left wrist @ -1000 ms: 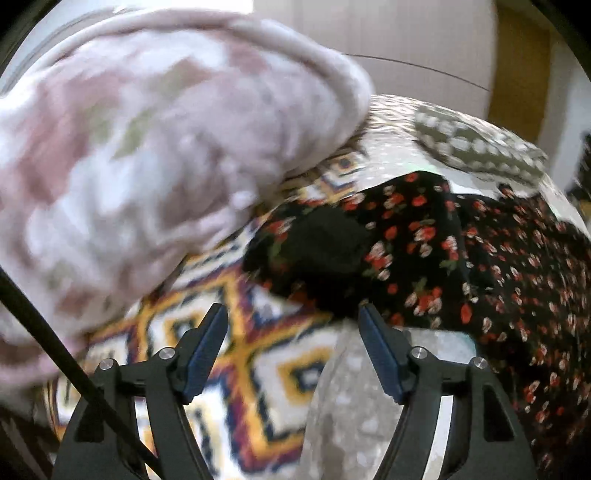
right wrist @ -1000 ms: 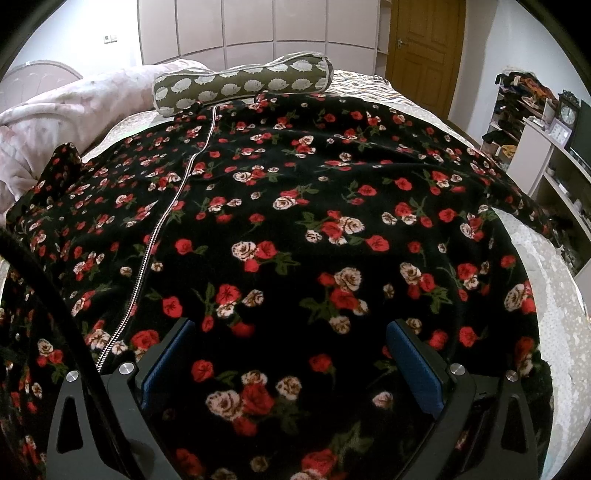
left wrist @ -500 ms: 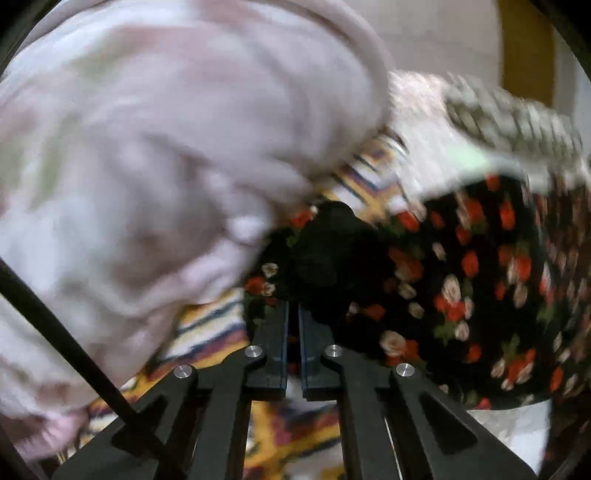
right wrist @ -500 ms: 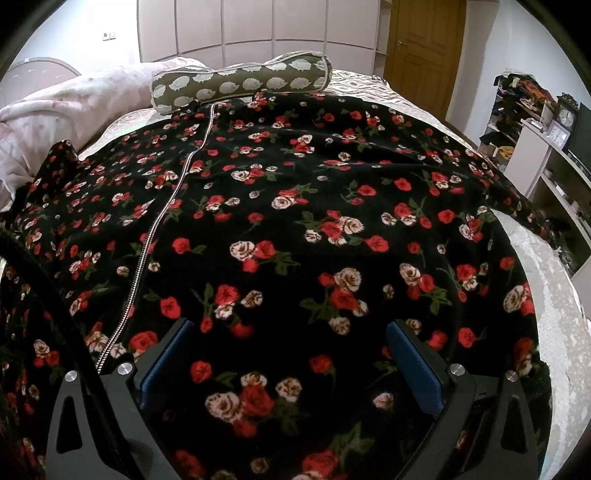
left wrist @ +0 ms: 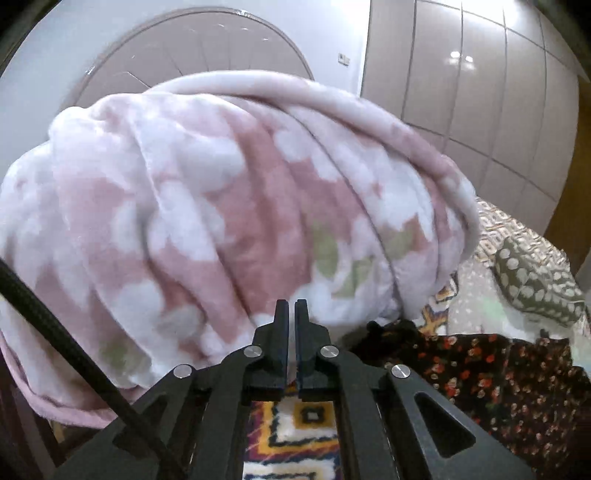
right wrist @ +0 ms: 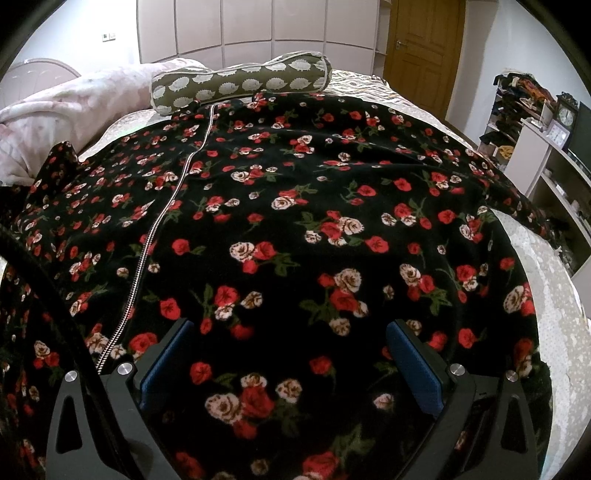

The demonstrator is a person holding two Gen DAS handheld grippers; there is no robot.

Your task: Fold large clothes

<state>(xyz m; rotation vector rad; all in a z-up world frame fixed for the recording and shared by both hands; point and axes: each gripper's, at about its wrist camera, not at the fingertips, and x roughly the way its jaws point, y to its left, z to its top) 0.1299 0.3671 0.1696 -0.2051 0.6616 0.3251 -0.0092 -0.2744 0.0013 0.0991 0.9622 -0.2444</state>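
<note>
Floral robe sleeve now beside raised left tongs.

Home bedroom: bed, probably wardrobe, door

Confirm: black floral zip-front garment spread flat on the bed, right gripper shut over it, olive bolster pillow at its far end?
Not quite. The right wrist view shows the right gripper open, fingers wide apart above the black floral zip-front garment. The olive bolster pillow does lie at its far end.

Robe flat on bed, bolster behind it, blanket at left.
</note>
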